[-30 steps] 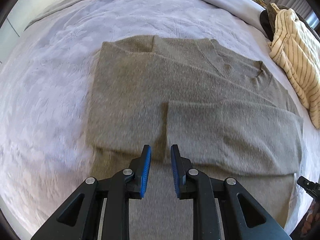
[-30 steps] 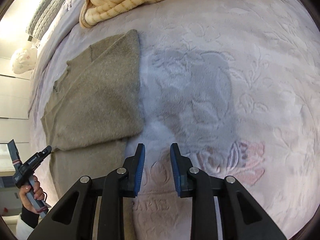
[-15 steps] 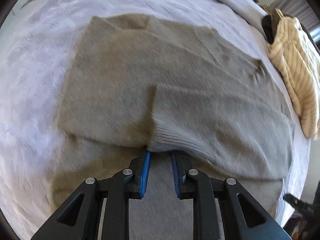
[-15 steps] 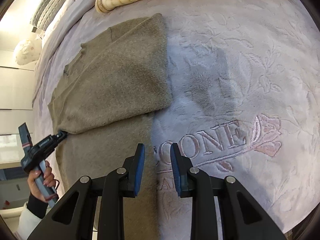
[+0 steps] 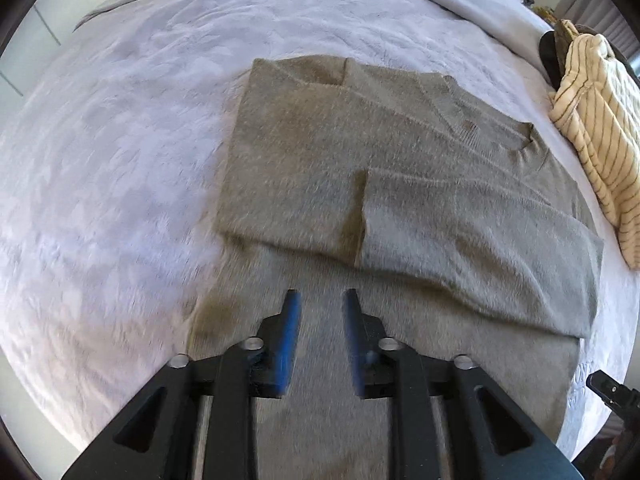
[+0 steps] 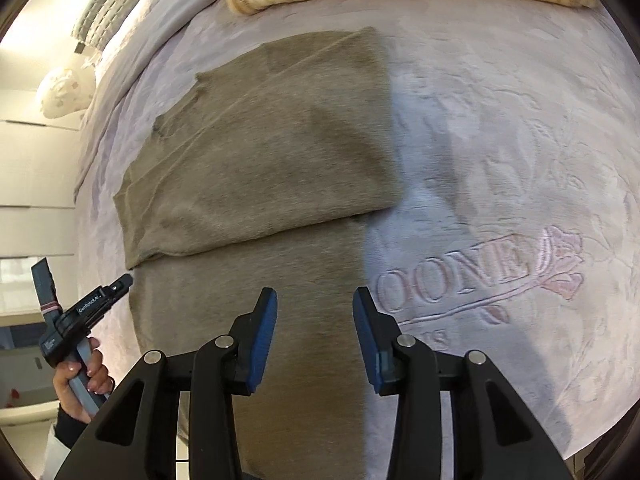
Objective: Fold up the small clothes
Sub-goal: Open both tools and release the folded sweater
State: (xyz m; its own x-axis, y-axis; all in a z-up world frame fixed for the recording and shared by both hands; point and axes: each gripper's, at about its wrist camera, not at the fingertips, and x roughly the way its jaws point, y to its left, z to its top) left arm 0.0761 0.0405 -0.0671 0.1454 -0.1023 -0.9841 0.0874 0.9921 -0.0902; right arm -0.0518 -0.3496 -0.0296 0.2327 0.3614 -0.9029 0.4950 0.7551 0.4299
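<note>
Blanket (image 5: 120, 160): pale lilac, embossed plush, covering the bed; stitched lettering and a pink rose (image 6: 560, 264) on the part seen from the right wrist view. Sweater (image 5: 400, 184): grey-brown knit, lying flat on the blanket, both sleeves folded across the chest so the cuffs meet near the middle, neckline toward the striped garment; lower body of the sweater runs under both tools. Striped garment (image 5: 600, 152): cream with thin dark stripes, bunched at the bed's edge, beside the sweater's collar end but apart from it. Pillow (image 6: 104, 4): grey quilted, at the far corner in the right wrist view. Left gripper (image 5: 319, 304): black frame, blue pads, pointing straight down above the sweater's lower body; jaws have just been opening and stand spread, nothing between them. Right gripper (image 6: 315, 312): same build, angled down over the sweater's side edge; jaws have just been opening, spread, holding nothing. Hand (image 6: 86, 376): wrapped round the left tool's handle, dark sleeve below.
</note>
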